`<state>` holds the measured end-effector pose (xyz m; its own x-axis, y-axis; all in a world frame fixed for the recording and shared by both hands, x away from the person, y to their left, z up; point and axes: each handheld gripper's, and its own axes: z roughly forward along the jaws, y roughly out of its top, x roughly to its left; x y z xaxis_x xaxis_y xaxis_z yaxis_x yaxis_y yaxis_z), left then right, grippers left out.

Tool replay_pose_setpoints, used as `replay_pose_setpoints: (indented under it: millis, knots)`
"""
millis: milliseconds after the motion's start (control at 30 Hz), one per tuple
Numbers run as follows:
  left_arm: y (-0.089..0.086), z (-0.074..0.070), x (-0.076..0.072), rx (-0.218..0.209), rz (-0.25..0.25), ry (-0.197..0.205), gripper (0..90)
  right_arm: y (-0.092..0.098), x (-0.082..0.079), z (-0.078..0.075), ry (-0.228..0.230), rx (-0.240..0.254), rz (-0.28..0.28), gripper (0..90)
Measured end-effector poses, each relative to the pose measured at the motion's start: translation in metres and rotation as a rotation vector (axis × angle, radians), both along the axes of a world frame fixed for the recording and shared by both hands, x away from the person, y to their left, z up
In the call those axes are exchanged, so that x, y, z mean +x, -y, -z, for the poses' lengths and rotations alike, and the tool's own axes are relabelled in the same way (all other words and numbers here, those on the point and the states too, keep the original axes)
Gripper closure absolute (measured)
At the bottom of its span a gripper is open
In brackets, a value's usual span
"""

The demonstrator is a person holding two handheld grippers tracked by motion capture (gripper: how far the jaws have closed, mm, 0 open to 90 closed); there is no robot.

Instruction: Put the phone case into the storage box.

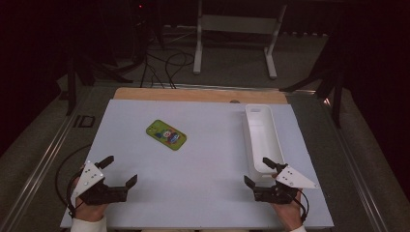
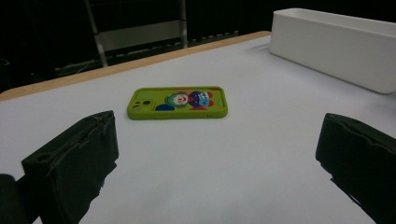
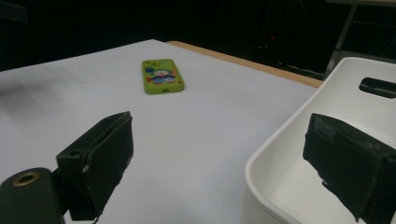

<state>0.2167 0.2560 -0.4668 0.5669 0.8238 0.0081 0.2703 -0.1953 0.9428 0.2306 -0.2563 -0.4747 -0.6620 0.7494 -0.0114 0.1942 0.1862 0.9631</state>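
- High view: one green phone case (image 1: 166, 135) lies flat on the counter (image 1: 203, 193), well apart from the one white bin (image 1: 261, 140), which stands along the counter's right side. The left claw (image 1: 118, 170) rests far from the bin at the near left edge, jaws spread wide and empty. The right claw (image 1: 261, 171) sits at the bin's near end, jaws likewise wide apart with nothing between them.
- Left gripper view: the phone case (image 2: 178, 101) lies ahead between the two jaws, left of the bin (image 2: 336, 46). It looks light, thin and somewhat flexible, with smooth rounded edges, so pinching across its two long sides seems the surest hold.
- Right gripper view: the case (image 3: 162, 75) lies far left of the bin (image 3: 299, 154), and one jaw hangs over the bin's empty inside.
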Motion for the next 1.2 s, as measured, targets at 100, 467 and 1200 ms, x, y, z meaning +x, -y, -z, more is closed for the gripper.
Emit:
replay_pose_setpoints:
  millis: [100,467,1200]
  knots:
    - [0.0,0.0,0.0,-0.001,-0.001,0.002,0.0,-0.001,-0.001,0.0,0.005,-0.001,-0.003,8.6]
    - [0.001,0.001,0.0,0.006,-0.012,0.003,0.0,-0.002,-0.002,-0.001,0.008,0.0,-0.004,8.6]
    - [0.021,-0.013,0.015,0.028,0.011,-0.003,0.0,-0.001,-0.001,0.001,-0.003,0.006,0.022,8.7]
